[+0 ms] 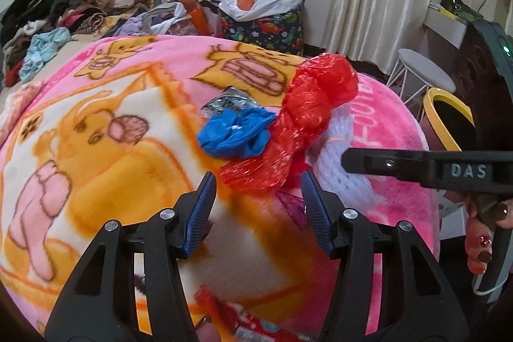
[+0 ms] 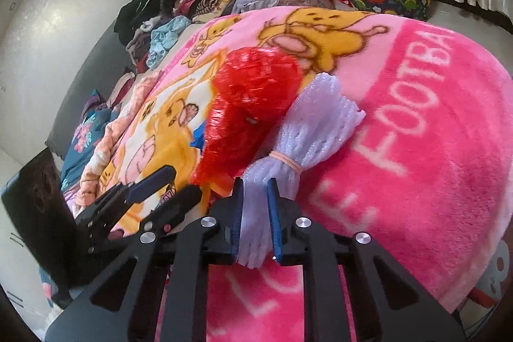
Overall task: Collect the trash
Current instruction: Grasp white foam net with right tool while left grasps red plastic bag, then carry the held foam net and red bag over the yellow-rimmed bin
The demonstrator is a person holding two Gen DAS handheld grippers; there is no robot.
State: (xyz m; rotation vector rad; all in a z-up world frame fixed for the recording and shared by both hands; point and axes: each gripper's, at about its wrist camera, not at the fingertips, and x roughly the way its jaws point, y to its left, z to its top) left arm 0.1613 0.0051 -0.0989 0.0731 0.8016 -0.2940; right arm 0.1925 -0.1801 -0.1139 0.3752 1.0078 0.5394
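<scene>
Pink and soft, a big bear blanket [image 1: 105, 130] covers the bed, and all the trash lies on top of it. Closest to the left gripper [image 1: 258, 197] is a red snack wrapper [image 1: 243, 322], blurry at the bottom edge of the left view. The left jaws are wide open and hold nothing. A small pink plastic bit [image 1: 293, 207] lies just beside the right-hand finger. Right in front of the open jaws is the red net bag [image 1: 304, 124], crinkly and shiny, bunched up in lumps. Touching the red net bag on its left side is a crumpled blue bag [image 1: 235, 132], and just behind that a shiny dark wrapper [image 1: 227, 103]. On the other side of the red net bag lies the white foam net [image 2: 307, 133], pale and ribbed, tied in the middle with a thin band. The right gripper [image 2: 255, 213] has its jaws nearly closed, pinching the foam net's near end. Farther off, past the blanket's edge, stands a yellow bin [image 1: 447, 117]. Farthest away are piles of clothes [image 1: 80, 8].
</scene>
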